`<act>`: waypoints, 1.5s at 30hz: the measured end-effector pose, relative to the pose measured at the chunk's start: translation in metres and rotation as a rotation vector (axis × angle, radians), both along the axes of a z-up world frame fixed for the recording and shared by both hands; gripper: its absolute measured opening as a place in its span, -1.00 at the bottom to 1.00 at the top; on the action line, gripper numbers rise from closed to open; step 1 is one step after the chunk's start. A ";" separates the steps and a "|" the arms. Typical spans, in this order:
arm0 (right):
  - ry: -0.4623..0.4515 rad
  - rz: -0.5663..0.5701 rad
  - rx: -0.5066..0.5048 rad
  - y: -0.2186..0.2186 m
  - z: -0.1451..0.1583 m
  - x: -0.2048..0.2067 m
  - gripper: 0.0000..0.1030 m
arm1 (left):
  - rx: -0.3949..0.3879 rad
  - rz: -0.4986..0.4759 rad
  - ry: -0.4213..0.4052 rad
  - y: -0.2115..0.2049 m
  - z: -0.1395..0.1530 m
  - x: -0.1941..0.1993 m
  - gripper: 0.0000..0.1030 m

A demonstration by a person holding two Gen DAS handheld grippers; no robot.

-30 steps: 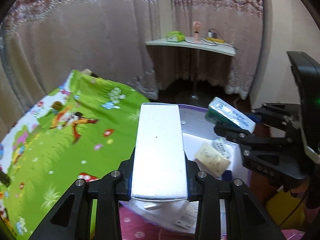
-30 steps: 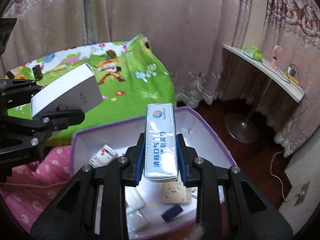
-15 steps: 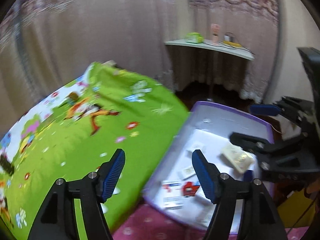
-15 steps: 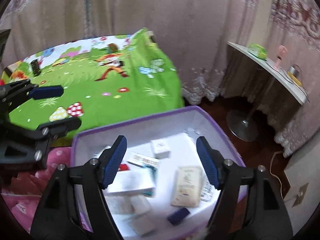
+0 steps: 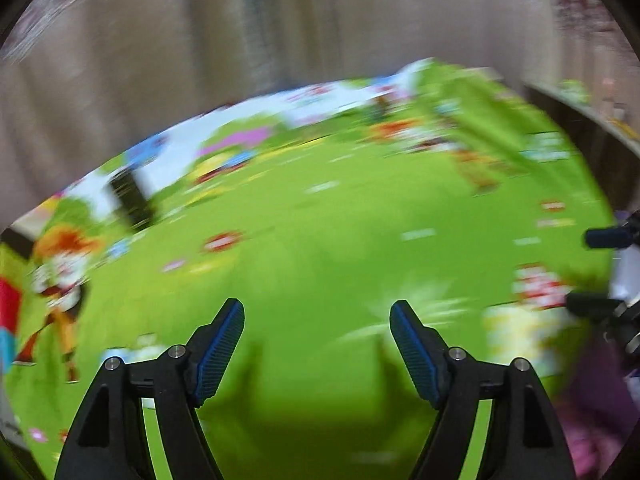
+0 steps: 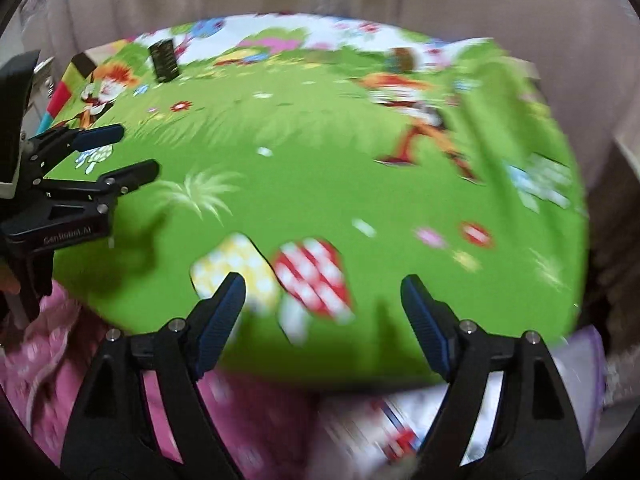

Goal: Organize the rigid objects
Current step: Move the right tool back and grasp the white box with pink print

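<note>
Both views are blurred. A green cartoon-printed cover, patterned with mushrooms, flowers and figures, is spread over what may be a bed. Beige curtains are hung behind it. A pink patterned fabric is seen at its near edge. A shelf edge is glimpsed at right.

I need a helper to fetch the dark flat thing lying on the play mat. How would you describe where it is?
Start at the big green cartoon play mat. Go to its far left part, near the curtain. The dark rectangular object lies there by an orange-haired cartoon figure, and it is the only black, solid thing among the bright prints.
</note>
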State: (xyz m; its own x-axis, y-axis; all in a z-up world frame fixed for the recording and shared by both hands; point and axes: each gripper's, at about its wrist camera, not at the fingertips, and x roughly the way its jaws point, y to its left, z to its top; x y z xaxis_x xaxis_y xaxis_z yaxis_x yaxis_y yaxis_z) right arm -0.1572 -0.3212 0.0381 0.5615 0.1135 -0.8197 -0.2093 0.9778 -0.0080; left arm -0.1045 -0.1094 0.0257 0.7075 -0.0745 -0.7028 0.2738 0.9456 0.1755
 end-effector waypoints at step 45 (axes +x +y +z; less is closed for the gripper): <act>-0.045 0.117 0.041 0.097 -0.035 0.243 0.37 | -0.209 0.475 0.158 0.161 -0.013 0.235 0.98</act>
